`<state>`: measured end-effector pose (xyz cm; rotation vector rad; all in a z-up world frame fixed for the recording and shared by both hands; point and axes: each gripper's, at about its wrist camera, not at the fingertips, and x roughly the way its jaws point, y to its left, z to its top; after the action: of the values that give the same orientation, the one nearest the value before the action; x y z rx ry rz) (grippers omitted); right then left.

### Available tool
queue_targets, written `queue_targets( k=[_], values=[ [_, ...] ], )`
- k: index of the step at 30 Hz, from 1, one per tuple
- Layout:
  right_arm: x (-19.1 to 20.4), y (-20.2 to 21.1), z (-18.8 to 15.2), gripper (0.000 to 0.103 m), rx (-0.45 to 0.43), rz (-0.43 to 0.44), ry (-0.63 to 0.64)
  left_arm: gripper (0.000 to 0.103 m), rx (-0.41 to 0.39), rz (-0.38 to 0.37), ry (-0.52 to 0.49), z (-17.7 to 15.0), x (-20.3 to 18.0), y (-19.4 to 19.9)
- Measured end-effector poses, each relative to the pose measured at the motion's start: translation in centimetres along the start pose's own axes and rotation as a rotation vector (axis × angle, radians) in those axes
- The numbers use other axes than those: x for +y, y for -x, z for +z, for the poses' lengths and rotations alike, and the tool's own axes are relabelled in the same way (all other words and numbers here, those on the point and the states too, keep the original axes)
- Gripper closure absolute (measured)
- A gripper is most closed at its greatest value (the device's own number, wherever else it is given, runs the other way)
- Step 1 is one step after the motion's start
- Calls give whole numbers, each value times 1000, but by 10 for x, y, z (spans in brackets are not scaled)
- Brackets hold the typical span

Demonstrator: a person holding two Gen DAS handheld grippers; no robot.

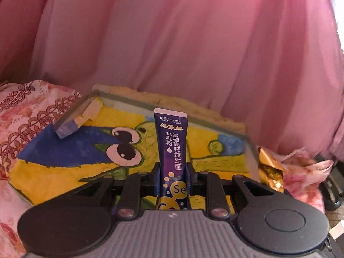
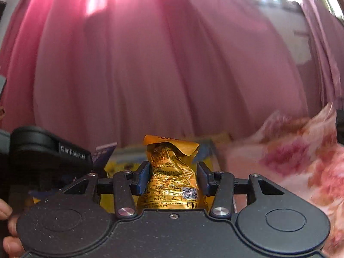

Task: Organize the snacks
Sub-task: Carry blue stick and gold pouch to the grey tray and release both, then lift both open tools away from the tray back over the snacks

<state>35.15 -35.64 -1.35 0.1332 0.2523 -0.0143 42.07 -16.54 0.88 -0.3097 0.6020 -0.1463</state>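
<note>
My left gripper (image 1: 172, 173) is shut on a purple stick sachet (image 1: 171, 142) with white Chinese print, held upright over a shallow tray (image 1: 64, 157) painted yellow and blue with cartoon eyes. My right gripper (image 2: 173, 173) is shut on a crinkled gold snack packet (image 2: 171, 172), its fingers at both sides of it. The same gold packet (image 1: 269, 172) shows at the tray's right edge in the left wrist view. In the right wrist view the left gripper's body (image 2: 43, 150) and the sachet's tip (image 2: 104, 152) sit to the left, over the yellow tray (image 2: 116, 168).
A pink curtain (image 1: 172, 43) hangs close behind the tray. Floral pink cloth (image 1: 25, 116) lies on both sides of the tray. A blue-grey strip (image 1: 68, 126) juts over the tray's far left corner. A hand (image 2: 6, 225) shows at the lower left.
</note>
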Motion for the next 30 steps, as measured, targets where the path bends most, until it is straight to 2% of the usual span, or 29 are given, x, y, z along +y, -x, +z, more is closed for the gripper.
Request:
queue_targets(
  k=[7,11,13,15,17,18,23,27,30],
  values=[
    [-2,-18,-11,54,102,-15,-23,79,58,71,-33,-5,-5,-20],
    [-1,-21,-14,52,119,-14,-24,77,66,81,-43,-6,-7,-22],
    [-3,-23,-13,48,124,-10,-26,74,72,91,-49,-6,-8,-22],
    [-1,-15,-13,43,121,-9,-20,68,100,104,-40,-6,-8,-23],
    [-2,-6,-15,33,110,-10,-18,47,104,125,-21,-6,-6,-19],
    [-2,-1,-14,25,106,-16,-20,40,92,131,-10,-6,-5,-14],
    [2,38,-2,12,28,-31,10,23,39,118,42,1,6,20],
    [6,75,10,1,-55,-40,17,12,-43,94,51,7,15,63],
    [11,105,18,1,-98,-53,24,3,-124,92,25,6,22,100]
  ],
)
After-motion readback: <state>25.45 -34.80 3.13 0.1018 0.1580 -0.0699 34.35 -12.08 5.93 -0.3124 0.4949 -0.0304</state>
